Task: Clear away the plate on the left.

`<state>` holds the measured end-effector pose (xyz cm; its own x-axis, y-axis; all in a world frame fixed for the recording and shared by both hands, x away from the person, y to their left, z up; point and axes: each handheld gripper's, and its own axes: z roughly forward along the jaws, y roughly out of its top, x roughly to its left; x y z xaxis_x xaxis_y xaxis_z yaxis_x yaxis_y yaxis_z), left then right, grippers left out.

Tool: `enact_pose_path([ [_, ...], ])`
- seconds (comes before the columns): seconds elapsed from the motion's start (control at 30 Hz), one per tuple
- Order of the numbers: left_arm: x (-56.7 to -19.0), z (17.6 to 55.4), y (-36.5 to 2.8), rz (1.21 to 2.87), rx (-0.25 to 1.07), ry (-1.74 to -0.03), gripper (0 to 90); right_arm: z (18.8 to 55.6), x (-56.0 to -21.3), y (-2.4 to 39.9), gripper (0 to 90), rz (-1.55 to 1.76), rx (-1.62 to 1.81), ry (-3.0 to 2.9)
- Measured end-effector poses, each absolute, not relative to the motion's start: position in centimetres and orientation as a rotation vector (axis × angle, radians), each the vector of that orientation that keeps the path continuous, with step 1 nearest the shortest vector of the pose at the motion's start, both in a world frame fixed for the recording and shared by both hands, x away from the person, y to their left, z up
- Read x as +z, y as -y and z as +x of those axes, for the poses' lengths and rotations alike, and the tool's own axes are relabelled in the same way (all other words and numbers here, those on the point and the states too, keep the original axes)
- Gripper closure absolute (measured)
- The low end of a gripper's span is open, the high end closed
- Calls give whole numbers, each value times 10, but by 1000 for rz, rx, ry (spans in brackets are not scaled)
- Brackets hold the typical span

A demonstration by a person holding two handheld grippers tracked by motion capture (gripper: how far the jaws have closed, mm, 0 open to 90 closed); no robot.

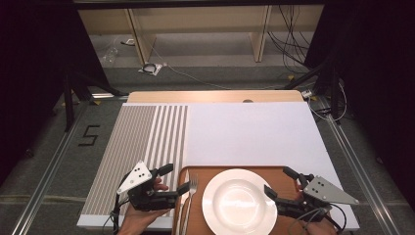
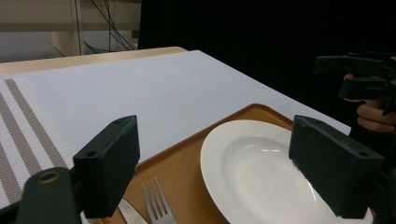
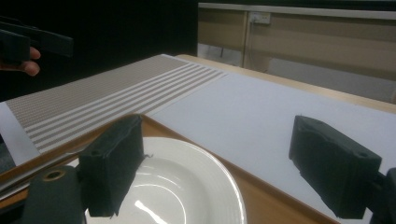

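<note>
Left gripper [image 1: 177, 178] wide open, nothing between jaws, held by hand [image 1: 142, 215] at near left edge of table. No earlier picture to compare. Right gripper [image 1: 280, 181] also wide open, empty, held low at near right.

Nearest to left gripper: fork [image 1: 191, 193] just off its lower jaw tip, lying on wooden tray [image 1: 195, 172], tines pointing away from person. In left gripper view, fork [image 2: 156, 201] tines between the two jaws, low in frame, not touched. Knife [image 1: 185, 196] flat beside fork, on side closer to left gripper; blade tip [image 2: 130, 212] just under left jaw in left gripper view. Contact with jaw: cannot tell.

White plate [image 1: 240, 200] between both grippers, centre of tray, empty. Rim [image 2: 210, 154] just beyond fork on right of left gripper view. In right gripper view, plate [image 3: 187, 182] directly under and ahead of jaws, left jaw over rim, touching or not: cannot tell. Tray edge [image 3: 261, 196] running past plate towards right jaw.

Farther out from both grippers: white mat [image 1: 249, 132] covering table, bare. Striped beige band [image 1: 142, 132] ahead of left gripper, on far side from right gripper. Wooden table edge [image 1: 215, 96] beyond mat. Floor with cables [image 1: 156, 68] and wooden shelving [image 1: 195, 24] farthest back.
</note>
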<state>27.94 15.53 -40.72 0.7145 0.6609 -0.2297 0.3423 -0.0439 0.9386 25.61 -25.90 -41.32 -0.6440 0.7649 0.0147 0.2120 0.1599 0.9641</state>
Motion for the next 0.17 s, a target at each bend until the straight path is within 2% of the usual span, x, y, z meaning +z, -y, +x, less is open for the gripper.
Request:
enact_pose_path([
  [0.17, -407, 280, -156, 1646, 314, -824, 162, 256, -413, 259, 187, 920, 1505, -1955],
])
